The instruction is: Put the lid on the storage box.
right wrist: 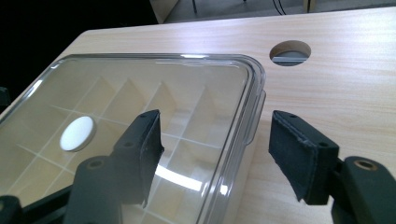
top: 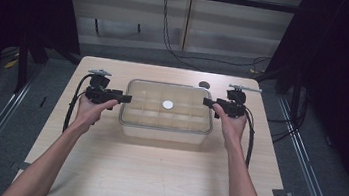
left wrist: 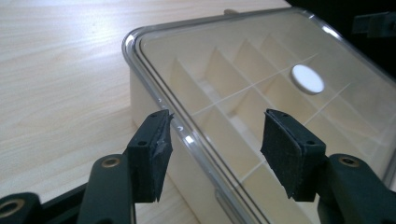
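Observation:
A clear plastic box (top: 164, 129) with a see-through lid and several inner compartments sits in the middle of the table. A white round disc (top: 168, 105) lies at the lid's centre, also seen in the left gripper view (left wrist: 307, 78) and in the right gripper view (right wrist: 78, 133). My left gripper (top: 123, 97) is at the box's left end, open; in its own view (left wrist: 218, 116) the jaws straddle the lid rim (left wrist: 140, 51) without touching. My right gripper (top: 207, 102) is at the right end, open, its jaws (right wrist: 215, 119) either side of the rim (right wrist: 254, 84).
The wooden table (top: 153, 176) has a round cable hole (top: 204, 85) behind the box's right corner, also seen in the right gripper view (right wrist: 290, 52). Each gripper trails a black cable (top: 69, 110) along the table's sides. Dark curtains flank the table.

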### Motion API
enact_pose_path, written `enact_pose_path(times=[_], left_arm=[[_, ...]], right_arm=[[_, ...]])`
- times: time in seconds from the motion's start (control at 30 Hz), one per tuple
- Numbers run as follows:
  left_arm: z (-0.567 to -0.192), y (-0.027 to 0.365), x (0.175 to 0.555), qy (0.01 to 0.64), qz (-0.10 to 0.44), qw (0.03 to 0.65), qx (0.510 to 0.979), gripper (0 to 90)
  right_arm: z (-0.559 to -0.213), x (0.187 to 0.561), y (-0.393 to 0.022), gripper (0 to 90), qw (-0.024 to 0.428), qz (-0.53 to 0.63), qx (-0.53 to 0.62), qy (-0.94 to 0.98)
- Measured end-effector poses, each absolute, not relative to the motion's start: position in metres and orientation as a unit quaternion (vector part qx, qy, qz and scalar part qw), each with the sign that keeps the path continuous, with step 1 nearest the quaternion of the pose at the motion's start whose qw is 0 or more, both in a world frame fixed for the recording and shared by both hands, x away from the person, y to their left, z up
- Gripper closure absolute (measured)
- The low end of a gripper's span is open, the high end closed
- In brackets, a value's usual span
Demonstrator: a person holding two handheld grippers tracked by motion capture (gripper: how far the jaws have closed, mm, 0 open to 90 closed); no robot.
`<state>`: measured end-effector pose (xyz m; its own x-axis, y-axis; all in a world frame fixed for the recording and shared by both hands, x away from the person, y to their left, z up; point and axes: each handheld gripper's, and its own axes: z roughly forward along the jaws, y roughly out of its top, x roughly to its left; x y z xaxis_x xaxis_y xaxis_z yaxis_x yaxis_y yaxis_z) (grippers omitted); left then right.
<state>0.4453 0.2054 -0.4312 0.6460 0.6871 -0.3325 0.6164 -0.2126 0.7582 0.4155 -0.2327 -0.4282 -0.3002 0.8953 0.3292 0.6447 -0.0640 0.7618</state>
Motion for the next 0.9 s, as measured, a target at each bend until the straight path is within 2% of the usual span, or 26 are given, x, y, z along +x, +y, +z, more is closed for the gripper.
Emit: enact_pose_path(times=[0.07,0.13,0.27,0.5,0.63,0.9], left_arm=[[-0.428,0.207,0.441,0.417,0.037,0.472,0.776,43.4],[-0.426,0.207,0.436,0.412,0.042,0.469,0.780,45.1],[-0.425,0.208,0.429,0.407,0.031,0.479,0.777,49.2],[-0.425,0.209,0.411,0.393,0.038,0.482,0.782,49.8],[-0.422,0.215,0.399,0.395,0.049,0.475,0.785,43.8],[-0.417,0.223,0.378,0.384,0.055,0.479,0.788,39.6]], right_arm=[[-0.425,0.411,-0.233,36.4,0.136,0.454,0.567,0.674],[-0.423,0.406,-0.233,43.5,0.139,0.455,0.557,0.680],[-0.417,0.396,-0.233,45.8,0.144,0.464,0.545,0.684],[-0.413,0.375,-0.233,45.2,0.144,0.476,0.532,0.685],[-0.412,0.363,-0.235,40.6,0.141,0.477,0.528,0.688],[-0.405,0.339,-0.243,36.1,0.141,0.489,0.521,0.685]])
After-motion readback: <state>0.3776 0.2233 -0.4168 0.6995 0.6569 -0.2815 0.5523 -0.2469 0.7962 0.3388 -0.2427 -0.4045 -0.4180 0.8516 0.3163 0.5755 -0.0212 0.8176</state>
